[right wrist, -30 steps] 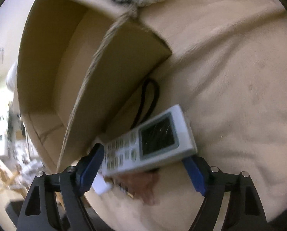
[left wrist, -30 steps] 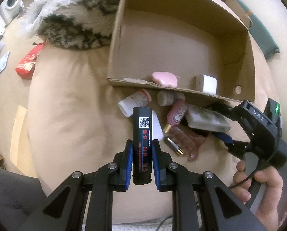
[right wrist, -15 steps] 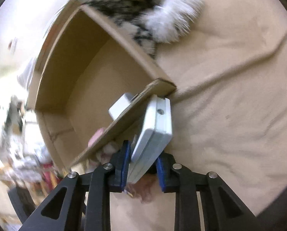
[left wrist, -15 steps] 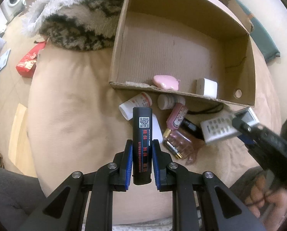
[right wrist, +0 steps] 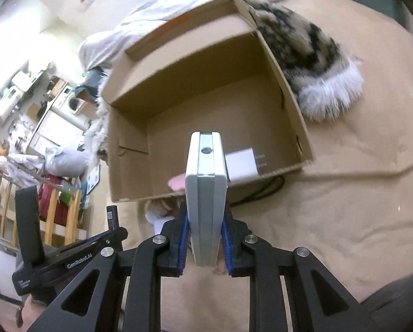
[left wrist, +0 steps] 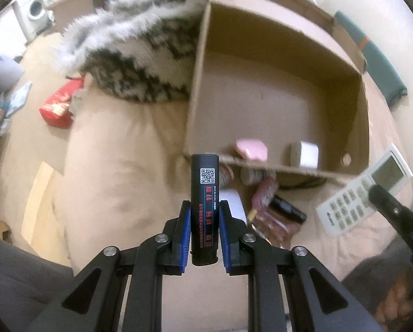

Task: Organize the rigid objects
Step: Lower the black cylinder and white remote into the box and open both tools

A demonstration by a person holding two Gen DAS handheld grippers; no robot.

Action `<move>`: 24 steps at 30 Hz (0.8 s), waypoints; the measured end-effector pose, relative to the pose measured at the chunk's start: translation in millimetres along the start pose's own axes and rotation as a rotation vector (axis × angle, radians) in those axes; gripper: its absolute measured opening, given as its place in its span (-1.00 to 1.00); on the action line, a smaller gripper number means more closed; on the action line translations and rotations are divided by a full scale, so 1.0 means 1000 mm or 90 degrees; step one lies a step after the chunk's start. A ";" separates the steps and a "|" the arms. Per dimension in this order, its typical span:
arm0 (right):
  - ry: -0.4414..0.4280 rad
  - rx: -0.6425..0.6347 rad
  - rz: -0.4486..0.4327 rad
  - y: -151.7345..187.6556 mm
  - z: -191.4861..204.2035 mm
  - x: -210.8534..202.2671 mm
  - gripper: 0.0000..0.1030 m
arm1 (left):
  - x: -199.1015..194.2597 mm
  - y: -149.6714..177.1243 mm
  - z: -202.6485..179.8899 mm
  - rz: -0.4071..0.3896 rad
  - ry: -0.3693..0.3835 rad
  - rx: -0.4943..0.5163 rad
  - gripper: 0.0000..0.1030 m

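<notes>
My left gripper (left wrist: 205,232) is shut on a black stick-shaped box with a QR code (left wrist: 205,191), held just in front of the open cardboard box (left wrist: 262,88). My right gripper (right wrist: 205,238) is shut on a white remote control (right wrist: 205,193), held edge-up before the box's near wall (right wrist: 206,191). The remote also shows in the left wrist view (left wrist: 364,191). Inside the box lie a pink soap-like object (left wrist: 252,149) and a white plug adapter (left wrist: 307,153). Small bottles and a pink tube (left wrist: 264,193) lie on the beige bed outside the box.
A furry black-and-white throw (left wrist: 140,55) lies left of the box. A red packet (left wrist: 58,105) lies on the floor at the left. A black cord (right wrist: 264,191) runs along the box's near wall. A teal item (left wrist: 378,66) lies behind the box.
My right gripper lifted the remote off the bed and turned to face the box opening. My left gripper moved closer to the box with the black stick.
</notes>
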State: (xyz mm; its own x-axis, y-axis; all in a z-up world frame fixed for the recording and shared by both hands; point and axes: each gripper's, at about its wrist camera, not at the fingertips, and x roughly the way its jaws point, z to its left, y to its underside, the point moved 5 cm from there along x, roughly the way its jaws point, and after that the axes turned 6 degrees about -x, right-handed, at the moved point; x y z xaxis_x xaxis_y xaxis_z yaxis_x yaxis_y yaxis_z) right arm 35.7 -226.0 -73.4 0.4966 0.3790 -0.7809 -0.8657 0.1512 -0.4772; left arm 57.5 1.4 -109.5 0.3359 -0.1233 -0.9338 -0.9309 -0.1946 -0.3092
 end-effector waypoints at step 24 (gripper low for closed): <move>0.007 -0.026 -0.035 -0.102 -0.023 0.046 -0.56 | 0.015 -0.098 -0.073 -0.074 0.016 0.081 -0.67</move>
State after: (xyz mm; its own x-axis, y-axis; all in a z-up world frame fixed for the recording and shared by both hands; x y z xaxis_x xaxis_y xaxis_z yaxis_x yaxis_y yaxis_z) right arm 148.2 -244.9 -69.6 0.5445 0.3604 -0.7574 -0.8338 0.1341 -0.5356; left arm 164.0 -52.1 -80.0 0.4449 -0.1312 -0.8859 -0.8954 -0.0850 -0.4370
